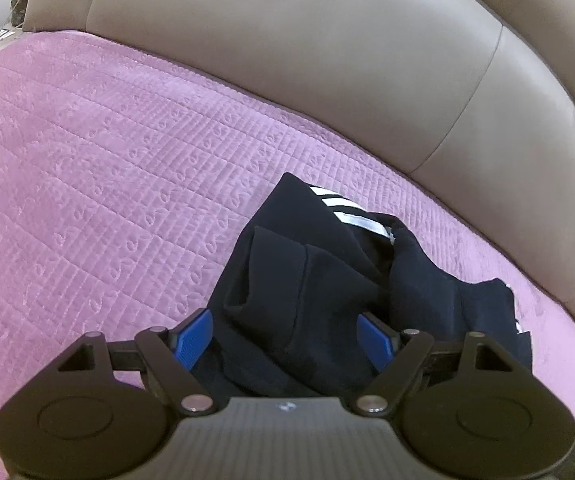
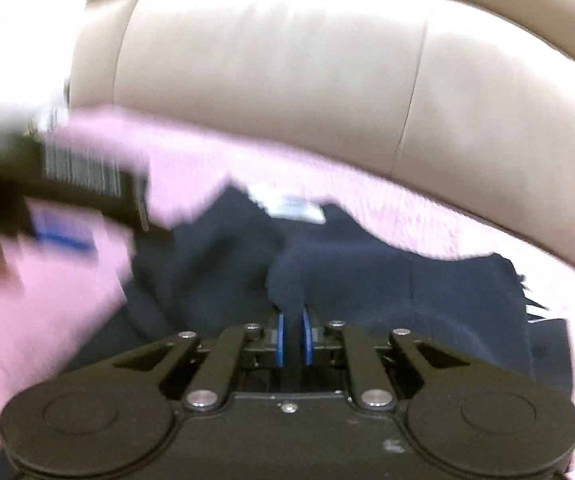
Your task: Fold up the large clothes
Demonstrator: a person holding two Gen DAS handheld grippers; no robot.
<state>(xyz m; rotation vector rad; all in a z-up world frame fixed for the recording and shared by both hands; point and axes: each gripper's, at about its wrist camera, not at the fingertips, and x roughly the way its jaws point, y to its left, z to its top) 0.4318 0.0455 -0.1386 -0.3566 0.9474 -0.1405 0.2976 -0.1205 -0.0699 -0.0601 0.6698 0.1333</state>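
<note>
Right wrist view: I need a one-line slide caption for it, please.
Right gripper, jaws nearly shut, pinches a fold of the navy garment on a pink quilted cover.

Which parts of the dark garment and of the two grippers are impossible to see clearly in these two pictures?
- Dark navy garment with white stripes: its near edge is hidden behind the gripper body in the left wrist view.
- White label at the collar: text unreadable, motion blur in the right wrist view.
- Left gripper: smeared by blur and cut off by the left edge there.
- Right gripper: nearly shut on a navy fold; the pad contact is hidden by cloth.
</note>
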